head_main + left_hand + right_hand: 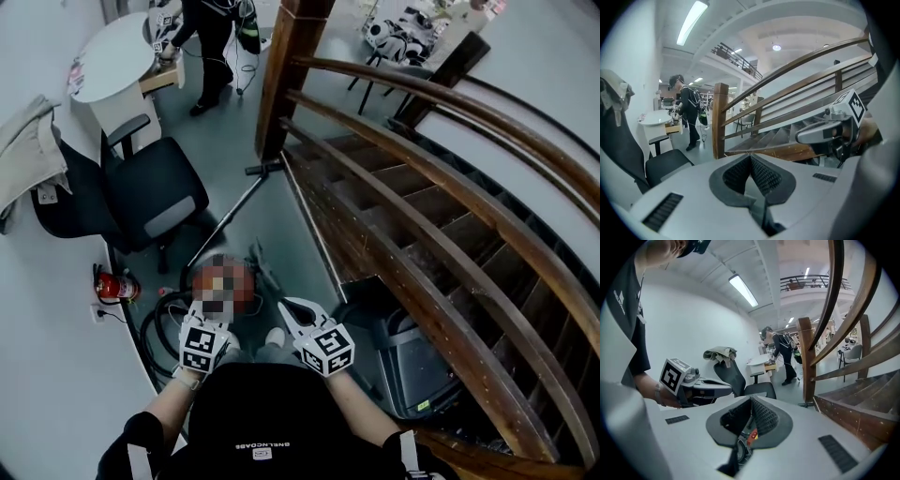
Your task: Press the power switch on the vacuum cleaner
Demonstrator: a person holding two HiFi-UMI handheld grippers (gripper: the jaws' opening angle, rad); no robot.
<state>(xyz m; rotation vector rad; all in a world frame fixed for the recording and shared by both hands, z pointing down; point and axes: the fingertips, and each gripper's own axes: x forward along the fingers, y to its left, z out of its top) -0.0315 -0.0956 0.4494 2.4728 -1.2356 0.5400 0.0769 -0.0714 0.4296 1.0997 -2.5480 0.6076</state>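
1. Only the head view shows the floor. The vacuum cleaner (246, 277) lies there at lower centre, partly under a blurred patch. Its black hose (153, 330) coils at the lower left, and its tube (228, 217) runs up to the foot of the wooden post (281, 75).
2. The left gripper (201, 319) and the right gripper (292, 312) hover just above the vacuum cleaner, side by side. I cannot tell whether either touches it.
3. In the left gripper view the jaws are together at their tips, with nothing between them. The right gripper (800, 136) shows at the frame's right.
4. In the right gripper view the jaws are likewise together and hold nothing. Only this view shows a small red part (751, 437) in the gap below them; I cannot tell whether it is the switch. The left gripper (727, 389) shows at the frame's left.
5. Counted: two grippers, one black office chair (155, 199) with a beige cloth (28, 150) over it, one round white counter (114, 54), one red fire extinguisher (114, 286), and one person (208, 42) standing at the counter.
6. A grey bin (419, 364) stands under the stairs (412, 216). Its contents cannot be made out.
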